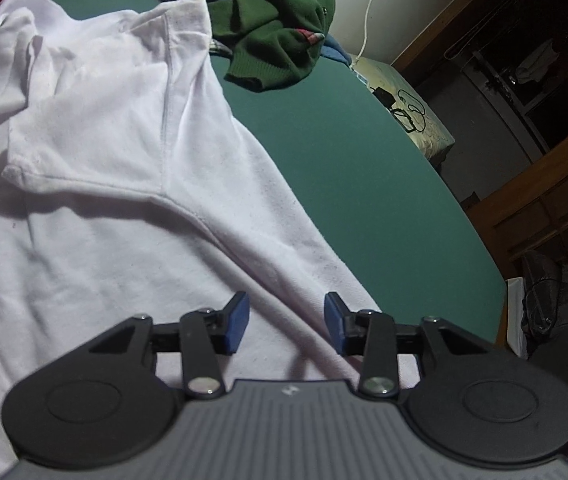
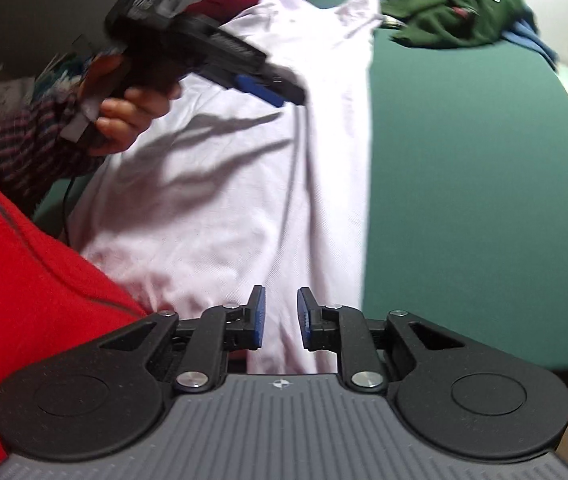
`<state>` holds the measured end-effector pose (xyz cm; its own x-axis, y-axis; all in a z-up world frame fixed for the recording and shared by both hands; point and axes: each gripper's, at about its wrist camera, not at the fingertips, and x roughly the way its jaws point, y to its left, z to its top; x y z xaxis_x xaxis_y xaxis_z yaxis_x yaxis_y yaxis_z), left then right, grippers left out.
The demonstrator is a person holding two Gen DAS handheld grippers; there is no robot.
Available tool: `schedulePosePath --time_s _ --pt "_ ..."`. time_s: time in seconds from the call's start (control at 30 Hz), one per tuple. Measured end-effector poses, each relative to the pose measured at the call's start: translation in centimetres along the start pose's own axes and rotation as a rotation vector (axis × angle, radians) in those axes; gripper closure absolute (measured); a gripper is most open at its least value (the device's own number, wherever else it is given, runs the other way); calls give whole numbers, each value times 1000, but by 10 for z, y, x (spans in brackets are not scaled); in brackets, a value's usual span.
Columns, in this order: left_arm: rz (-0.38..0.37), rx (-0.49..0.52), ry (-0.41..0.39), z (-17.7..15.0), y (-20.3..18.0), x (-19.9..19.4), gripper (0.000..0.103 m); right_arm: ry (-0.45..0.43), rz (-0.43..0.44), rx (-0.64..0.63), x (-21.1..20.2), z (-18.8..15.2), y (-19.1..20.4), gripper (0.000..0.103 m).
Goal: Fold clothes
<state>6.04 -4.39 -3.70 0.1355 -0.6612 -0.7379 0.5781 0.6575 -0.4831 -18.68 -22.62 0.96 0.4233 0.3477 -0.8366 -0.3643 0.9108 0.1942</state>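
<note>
A white shirt point(image 1: 116, 168) lies on the green table point(image 1: 348, 168). Both the left gripper point(image 1: 287, 322) and right gripper point(image 2: 281, 316) hover over the shirt, fingers apart, gripping nothing.

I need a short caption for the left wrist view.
Open left gripper above a white shirt on the green table.

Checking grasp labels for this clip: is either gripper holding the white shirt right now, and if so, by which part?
Neither holds it. The left gripper and right gripper both have jaws apart over the white shirt, with no cloth pinched between them.
</note>
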Motion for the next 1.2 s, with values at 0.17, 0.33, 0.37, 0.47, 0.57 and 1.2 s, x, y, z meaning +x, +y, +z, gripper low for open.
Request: schedulePosePath --time_s 0.17,0.33,0.37,0.47,0.57,1.2 --pt "-17 -5 14 -4 0 -1 63 5 -64 -42 27 1 -1 87" --pt "-68 -18 19 -3 -3 -6 63 -15 -25 40 15 5 -16 100" --pt "-81 -13 26 -3 -5 -6 63 -28 -21 50 9 7 -18 100" --pt "-117 18 61 -6 -15 -5 60 -82 2 87 -9 13 -22 100" --pt "-151 38 105 -10 -22 0 57 -125 0 93 -24 18 -21 100" --pt "-227 28 148 -27 -42 10 94 -182 112 103 -26 16 -9 100"
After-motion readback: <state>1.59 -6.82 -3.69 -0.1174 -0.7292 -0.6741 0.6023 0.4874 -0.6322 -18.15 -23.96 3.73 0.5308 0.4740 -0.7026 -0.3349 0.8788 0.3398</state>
